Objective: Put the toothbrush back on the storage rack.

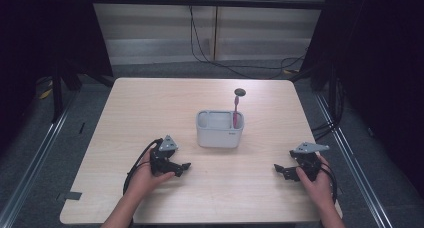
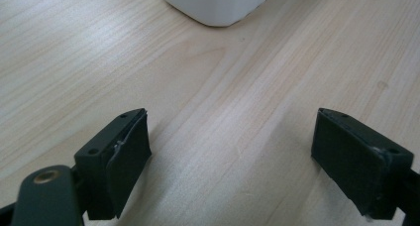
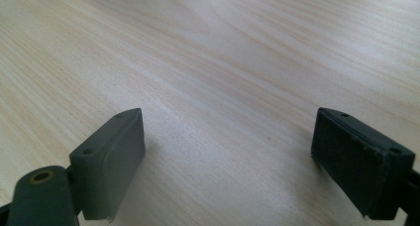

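High view: I've got both grippers resting low on the table [image 1: 150,108], one either side of the white caddy [image 1: 220,133], which sits dead centre with a pink brush [image 1: 235,110] standing upright in its right-hand compartment.
Left gripper: left gripper [image 1: 181,168] is at about 8 o'clock from the caddy, jaws spread wide, nothing between them; in the left gripper view its pads [image 2: 126,161] frame bare wood, and the caddy's rounded corner [image 2: 218,5] sits ahead at 12 o'clock.
Right gripper: right gripper [image 1: 281,171] is at about 4 o'clock from the caddy, jaws as wide as they go and empty; in the right gripper view I see wood grain between the pads [image 3: 114,159].
Step in hand: I read this as a rest pose with the brush in place, or the start of a reach for it; I can't tell which.
Doing it well: if I go for the brush, I'd take the right gripper in from above and close on the handle above the rim, keeping it upright.
In the way: the caddy wall nearest me and the divider; a low approach would shove the caddy.
Around: cables [image 1: 205,48] trail over the floor at 12 o'clock, well apart from the work; dark curtains [image 1: 380,63] flank both sides.
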`<action>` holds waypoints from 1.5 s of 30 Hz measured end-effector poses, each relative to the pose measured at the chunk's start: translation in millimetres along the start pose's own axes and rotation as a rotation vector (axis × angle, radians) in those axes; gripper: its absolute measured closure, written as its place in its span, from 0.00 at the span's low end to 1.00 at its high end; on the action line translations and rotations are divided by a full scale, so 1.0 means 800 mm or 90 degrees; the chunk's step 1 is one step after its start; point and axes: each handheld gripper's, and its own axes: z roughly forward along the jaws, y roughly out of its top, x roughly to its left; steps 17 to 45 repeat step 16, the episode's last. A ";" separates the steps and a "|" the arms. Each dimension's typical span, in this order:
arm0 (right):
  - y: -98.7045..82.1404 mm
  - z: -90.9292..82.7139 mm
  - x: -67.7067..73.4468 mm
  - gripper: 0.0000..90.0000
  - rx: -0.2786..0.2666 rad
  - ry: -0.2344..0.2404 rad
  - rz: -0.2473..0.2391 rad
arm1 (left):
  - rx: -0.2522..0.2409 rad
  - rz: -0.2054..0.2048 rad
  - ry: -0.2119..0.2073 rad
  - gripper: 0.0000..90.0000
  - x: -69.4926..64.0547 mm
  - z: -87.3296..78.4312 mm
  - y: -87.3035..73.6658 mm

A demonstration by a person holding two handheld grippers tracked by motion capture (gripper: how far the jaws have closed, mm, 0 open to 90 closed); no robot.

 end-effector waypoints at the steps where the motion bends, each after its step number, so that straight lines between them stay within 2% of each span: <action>1: 0.000 0.000 0.000 0.14 0.000 -0.001 0.001 | 0.000 0.000 0.000 0.16 0.000 0.000 0.000; 45: 0.001 0.001 0.000 0.15 0.000 -0.008 0.006 | 0.000 -0.001 -0.001 0.16 0.000 0.000 0.000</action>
